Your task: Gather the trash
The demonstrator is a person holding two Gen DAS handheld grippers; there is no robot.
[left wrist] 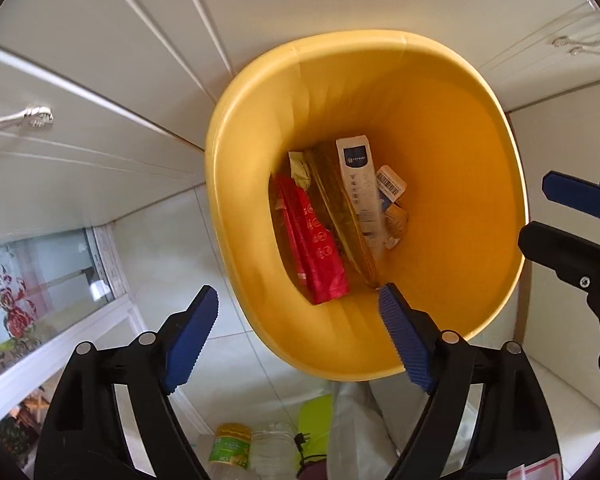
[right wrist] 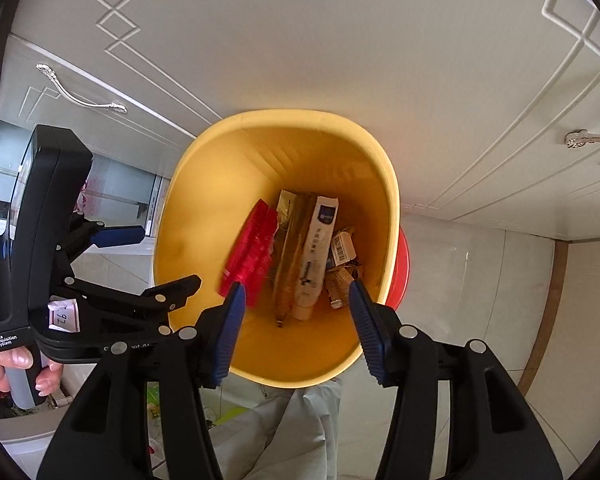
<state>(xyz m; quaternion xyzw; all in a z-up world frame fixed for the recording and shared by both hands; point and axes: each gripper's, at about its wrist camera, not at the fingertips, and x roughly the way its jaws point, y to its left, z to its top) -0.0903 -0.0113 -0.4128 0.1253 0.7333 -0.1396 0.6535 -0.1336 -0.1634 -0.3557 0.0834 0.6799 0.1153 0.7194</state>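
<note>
**Both grippers poised over a yellow bin of trash**

Left gripper (left wrist: 296,328) hung with its two fingers spread wide and nothing between them, its right finger over the near rim of a yellow bin (left wrist: 452,184) and its left finger outside it. Right gripper (right wrist: 296,320) was likewise parted and empty, both its tips over the bin's near edge. The trash lay well below both, at the bottom of the bin.

Four larger pieces could be counted there: one glossy red wrapper (left wrist: 314,240), one crinkled pale yellow wrapper (left wrist: 300,168), one long flat olive-gold packet (left wrist: 336,200), and one white tube (left wrist: 360,184) with a dark blue patch. Beside the tube sat a small white barcoded box (left wrist: 390,185) and a few small scraps too jumbled to count.

The bin was smooth plastic, a rounded oval tapering downward. Each gripper had black arms and ribbed blue pads. Behind stood white panelled cabinets (right wrist: 340,40) with ornate silver handles.
</note>
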